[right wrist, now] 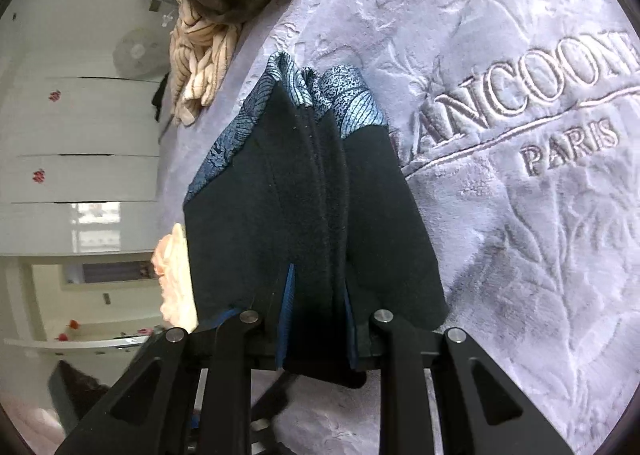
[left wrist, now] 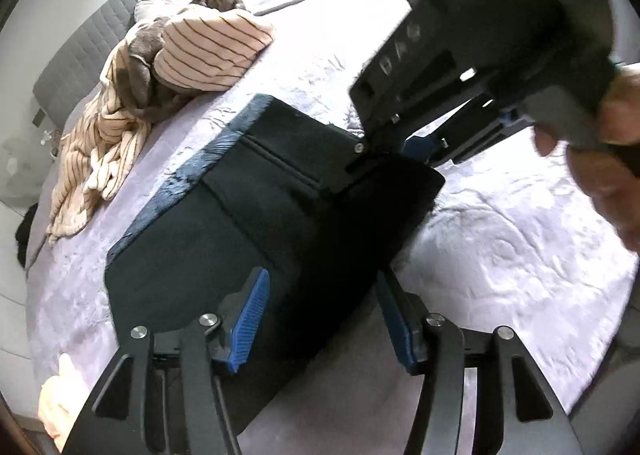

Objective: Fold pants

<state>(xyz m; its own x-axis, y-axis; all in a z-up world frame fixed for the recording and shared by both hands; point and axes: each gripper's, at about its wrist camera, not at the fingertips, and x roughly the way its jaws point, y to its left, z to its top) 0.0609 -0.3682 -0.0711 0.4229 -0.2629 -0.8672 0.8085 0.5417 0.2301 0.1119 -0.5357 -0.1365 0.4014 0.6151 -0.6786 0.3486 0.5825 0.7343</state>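
My left claw (left wrist: 320,319) stands released, pads apart above the near end of the folded black pants (left wrist: 256,207) on the bed (left wrist: 500,235). Ahead, my right claw (right wrist: 318,319) is clenched on the pants' far edge.

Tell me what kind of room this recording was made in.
Most likely a bedroom. The dark pants lie on a bed covered with a plush lilac bedspread, a grey quilted headboard runs behind it, and a striped blanket is heaped near the pillows.
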